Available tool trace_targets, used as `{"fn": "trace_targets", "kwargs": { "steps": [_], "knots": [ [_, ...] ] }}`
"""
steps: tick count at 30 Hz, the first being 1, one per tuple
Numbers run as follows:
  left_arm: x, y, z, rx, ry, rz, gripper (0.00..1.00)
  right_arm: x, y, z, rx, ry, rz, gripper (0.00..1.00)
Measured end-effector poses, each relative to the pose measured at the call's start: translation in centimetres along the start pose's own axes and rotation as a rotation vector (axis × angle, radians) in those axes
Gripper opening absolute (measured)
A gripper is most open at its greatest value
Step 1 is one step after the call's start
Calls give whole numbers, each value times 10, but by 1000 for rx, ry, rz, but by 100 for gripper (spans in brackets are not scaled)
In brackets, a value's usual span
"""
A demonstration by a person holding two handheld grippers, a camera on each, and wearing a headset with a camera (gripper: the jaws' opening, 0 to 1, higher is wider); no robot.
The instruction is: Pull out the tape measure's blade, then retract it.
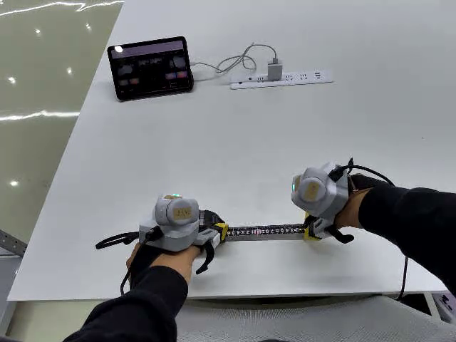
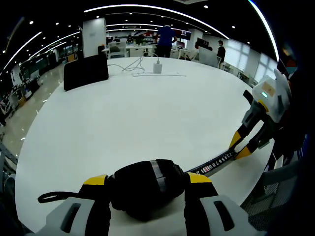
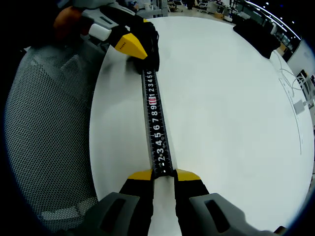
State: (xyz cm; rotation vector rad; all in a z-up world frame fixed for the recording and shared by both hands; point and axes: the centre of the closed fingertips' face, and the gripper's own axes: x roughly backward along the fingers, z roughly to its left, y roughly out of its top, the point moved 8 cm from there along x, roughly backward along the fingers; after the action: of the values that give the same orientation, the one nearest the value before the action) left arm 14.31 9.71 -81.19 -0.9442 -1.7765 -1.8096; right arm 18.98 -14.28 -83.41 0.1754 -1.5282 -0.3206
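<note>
Left gripper (image 1: 211,236) clamps case (image 2: 142,191) | right gripper (image 3: 162,174) pinches blade (image 3: 153,118) tip | blade runs straight between, retract toward left

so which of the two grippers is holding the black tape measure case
The left gripper: its yellow-tipped jaws clamp the round black tape measure case, while the right gripper only pinches the free end of the numbered black blade.

Black rounded tape measure case (image 2: 147,189), grey band across it, seated on the white table (image 1: 249,142) near its front edge, blade (image 3: 155,128) partly extended, straight, dark face up, white numerals, I read a red 10 marking toward the case.
</note>
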Motion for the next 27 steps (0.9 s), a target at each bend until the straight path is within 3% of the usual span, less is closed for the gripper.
{"fn": "trace_targets", "kwargs": {
  "steps": [27],
  "knots": [
    [-1, 1, 0, -8, -10, -8, 56, -4, 12, 5, -39, -14, -39, 11]
  ]
}}
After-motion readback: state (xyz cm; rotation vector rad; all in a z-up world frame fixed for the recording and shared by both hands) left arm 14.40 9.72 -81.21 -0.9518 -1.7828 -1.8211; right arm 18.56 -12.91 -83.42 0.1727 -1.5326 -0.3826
